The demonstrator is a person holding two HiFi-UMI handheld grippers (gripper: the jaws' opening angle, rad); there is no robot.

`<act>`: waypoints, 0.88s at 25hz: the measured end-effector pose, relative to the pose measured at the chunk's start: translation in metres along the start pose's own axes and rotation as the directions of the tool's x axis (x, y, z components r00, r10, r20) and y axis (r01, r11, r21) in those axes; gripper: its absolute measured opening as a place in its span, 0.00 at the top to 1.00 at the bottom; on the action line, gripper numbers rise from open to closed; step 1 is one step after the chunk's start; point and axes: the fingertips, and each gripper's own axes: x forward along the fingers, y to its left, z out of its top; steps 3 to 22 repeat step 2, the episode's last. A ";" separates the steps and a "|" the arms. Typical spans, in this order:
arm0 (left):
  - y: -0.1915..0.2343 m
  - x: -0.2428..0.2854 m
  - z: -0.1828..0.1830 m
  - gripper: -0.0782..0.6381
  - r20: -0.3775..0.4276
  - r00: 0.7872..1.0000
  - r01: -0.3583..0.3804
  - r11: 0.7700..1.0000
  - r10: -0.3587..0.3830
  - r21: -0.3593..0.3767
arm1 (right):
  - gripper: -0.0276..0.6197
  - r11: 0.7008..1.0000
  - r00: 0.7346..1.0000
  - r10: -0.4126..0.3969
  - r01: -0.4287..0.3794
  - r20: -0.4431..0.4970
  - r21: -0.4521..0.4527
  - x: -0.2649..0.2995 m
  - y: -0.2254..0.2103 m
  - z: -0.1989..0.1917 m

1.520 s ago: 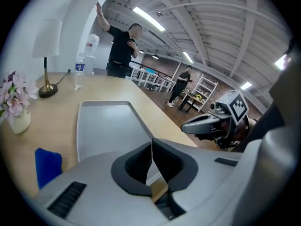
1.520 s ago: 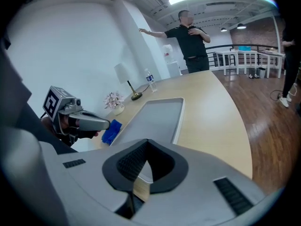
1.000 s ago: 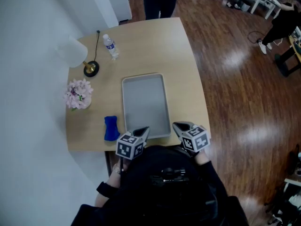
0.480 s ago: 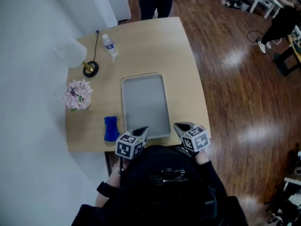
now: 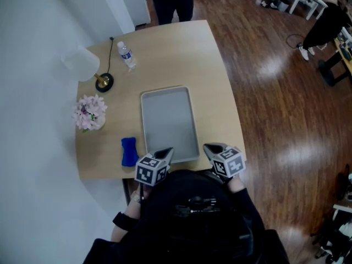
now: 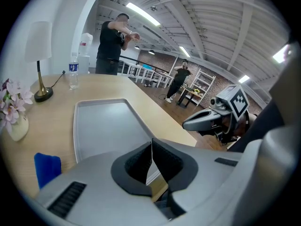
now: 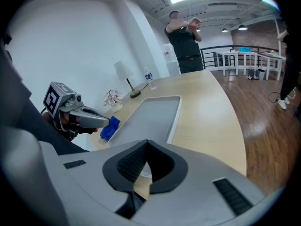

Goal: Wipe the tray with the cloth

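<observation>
A grey metal tray [image 5: 168, 122] lies on the wooden table, its near end close to the table's front edge; it also shows in the left gripper view as the tray [image 6: 106, 126] and in the right gripper view as the tray [image 7: 146, 117]. A folded blue cloth [image 5: 129, 150] rests on the table just left of the tray, seen too as the cloth [image 6: 47, 168] and the cloth [image 7: 109, 127]. My left gripper [image 5: 166, 153] hovers at the tray's near left corner, jaws shut and empty. My right gripper [image 5: 210, 148] hangs at the near right corner, also shut on nothing.
A table lamp [image 5: 88, 65], a water bottle [image 5: 127, 54] and a vase of pink flowers [image 5: 89, 112] stand on the table's left and far side. A person [image 5: 171, 1] stands beyond the far edge. Wooden floor [image 5: 286, 109] lies to the right.
Both grippers hold their places. The view has shifted slightly, and the person at the far end of the table has moved a little left.
</observation>
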 end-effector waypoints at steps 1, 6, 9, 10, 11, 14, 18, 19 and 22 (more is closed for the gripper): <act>-0.001 0.000 0.001 0.89 0.004 1.000 0.001 1.000 -0.001 0.001 | 0.95 1.000 1.000 -0.001 0.001 0.000 -0.001 -0.001 0.000 0.000; -0.001 0.000 0.002 0.89 0.007 1.000 0.001 1.000 -0.001 0.003 | 0.95 1.000 1.000 -0.002 0.002 0.000 -0.001 -0.001 0.000 -0.001; -0.001 0.000 0.002 0.89 0.007 1.000 0.001 1.000 -0.001 0.003 | 0.95 1.000 1.000 -0.002 0.002 0.000 -0.001 -0.001 0.000 -0.001; -0.001 0.000 0.002 0.89 0.007 1.000 0.001 1.000 -0.001 0.003 | 0.95 1.000 1.000 -0.002 0.002 0.000 -0.001 -0.001 0.000 -0.001; -0.001 0.000 0.002 0.89 0.007 1.000 0.001 1.000 -0.001 0.003 | 0.95 1.000 1.000 -0.002 0.002 0.000 -0.001 -0.001 0.000 -0.001; -0.001 0.000 0.002 0.89 0.007 1.000 0.001 1.000 -0.001 0.003 | 0.95 1.000 1.000 -0.002 0.002 0.000 -0.001 -0.001 0.000 -0.001; -0.001 0.000 0.002 0.89 0.007 1.000 0.001 1.000 -0.001 0.003 | 0.95 1.000 1.000 -0.002 0.002 0.000 -0.001 -0.001 0.000 -0.001; -0.001 0.000 0.002 0.89 0.007 1.000 0.001 1.000 -0.001 0.003 | 0.95 1.000 1.000 -0.002 0.002 0.000 -0.001 -0.001 0.000 -0.001; -0.001 0.000 0.002 0.89 0.007 1.000 0.001 1.000 -0.001 0.003 | 0.95 1.000 1.000 -0.002 0.002 0.000 -0.001 -0.001 0.000 -0.001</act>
